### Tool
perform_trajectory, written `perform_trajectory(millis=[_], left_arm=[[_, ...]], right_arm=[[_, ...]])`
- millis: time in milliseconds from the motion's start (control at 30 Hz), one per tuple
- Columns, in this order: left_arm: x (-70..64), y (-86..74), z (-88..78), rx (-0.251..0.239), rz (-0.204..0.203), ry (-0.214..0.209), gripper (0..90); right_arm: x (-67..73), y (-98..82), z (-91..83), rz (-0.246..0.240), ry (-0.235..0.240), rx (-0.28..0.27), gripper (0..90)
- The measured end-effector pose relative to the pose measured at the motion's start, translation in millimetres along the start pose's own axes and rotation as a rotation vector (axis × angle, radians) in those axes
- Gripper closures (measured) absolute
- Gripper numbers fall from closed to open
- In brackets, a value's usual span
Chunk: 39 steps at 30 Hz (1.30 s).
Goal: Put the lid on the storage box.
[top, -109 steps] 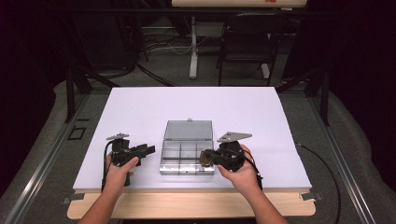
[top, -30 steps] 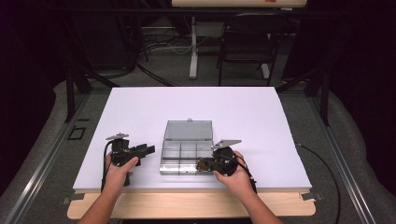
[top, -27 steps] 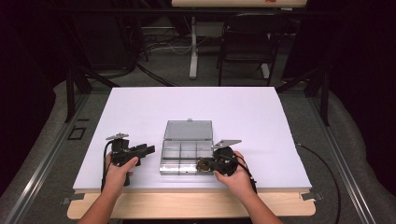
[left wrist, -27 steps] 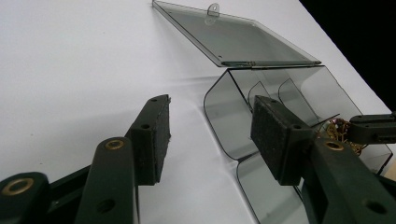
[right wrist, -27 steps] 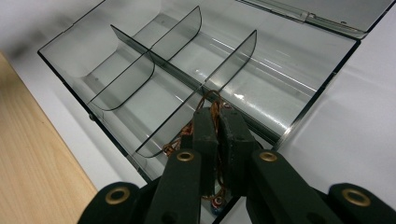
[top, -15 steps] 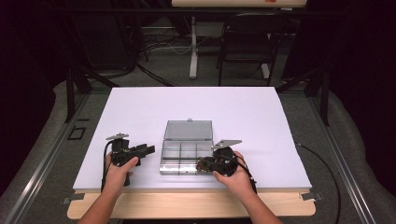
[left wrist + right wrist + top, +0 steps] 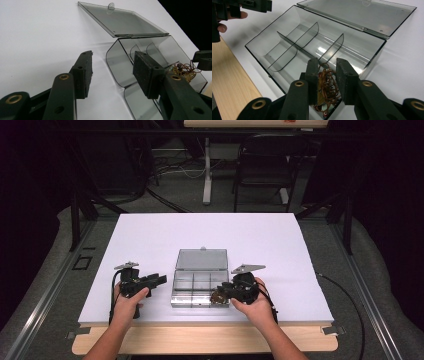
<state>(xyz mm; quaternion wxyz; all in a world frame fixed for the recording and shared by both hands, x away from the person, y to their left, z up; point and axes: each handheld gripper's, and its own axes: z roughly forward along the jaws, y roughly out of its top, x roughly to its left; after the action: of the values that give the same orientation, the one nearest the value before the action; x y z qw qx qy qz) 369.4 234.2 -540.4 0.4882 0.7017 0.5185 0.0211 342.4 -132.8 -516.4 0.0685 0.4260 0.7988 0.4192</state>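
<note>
With my right gripper (image 7: 325, 75) easing its jaws apart around the tangled gold jewellery (image 7: 327, 87) in the clear box's (image 7: 200, 287) 5 o'clock compartment, I lift straight up, left gripper (image 7: 111, 72) straddling its 9 o'clock wall, unclamped.

Looks like a lab recording bay, not a home or shop: a bare white table (image 7: 210, 240) on a plain wood base, ringed by black curtains (image 7: 385, 195) and dark frame posts (image 7: 75, 215). Beyond the jaws, past the table's far edge, there's grey carpet (image 7: 175, 195) with loose cables (image 7: 165, 167), a desk leg (image 7: 207, 170) and an empty black chair (image 7: 265, 165).
</note>
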Motion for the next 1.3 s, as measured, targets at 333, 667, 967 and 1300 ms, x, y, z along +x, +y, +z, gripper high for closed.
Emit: perform_trajectory(millis=[333, 667, 967, 1300], left_arm=[[-7.8, 6.0, 5.5, 0.006, 0.021, -0.011, 51.0], [-14.2, 15.0, 12.4, 0.024, 0.032, -0.022, 52.0], [-13.2, 26.3, 19.3, 0.041, 0.024, -0.009, 52.0], [-12.5, 35.3, 28.2, 0.053, 0.006, -0.01, 51.6]], right_arm=[[-9.4, 12.3, -6.4, -0.004, -0.026, 0.002, 68.7], [-19.4, 20.7, -4.8, 0.011, -0.045, 0.027, 67.8], [-23.8, 31.0, -2.8, 0.006, -0.064, 0.037, 65.8], [-33.2, 43.7, 5.9, 0.032, -0.092, 0.054, 64.1]])
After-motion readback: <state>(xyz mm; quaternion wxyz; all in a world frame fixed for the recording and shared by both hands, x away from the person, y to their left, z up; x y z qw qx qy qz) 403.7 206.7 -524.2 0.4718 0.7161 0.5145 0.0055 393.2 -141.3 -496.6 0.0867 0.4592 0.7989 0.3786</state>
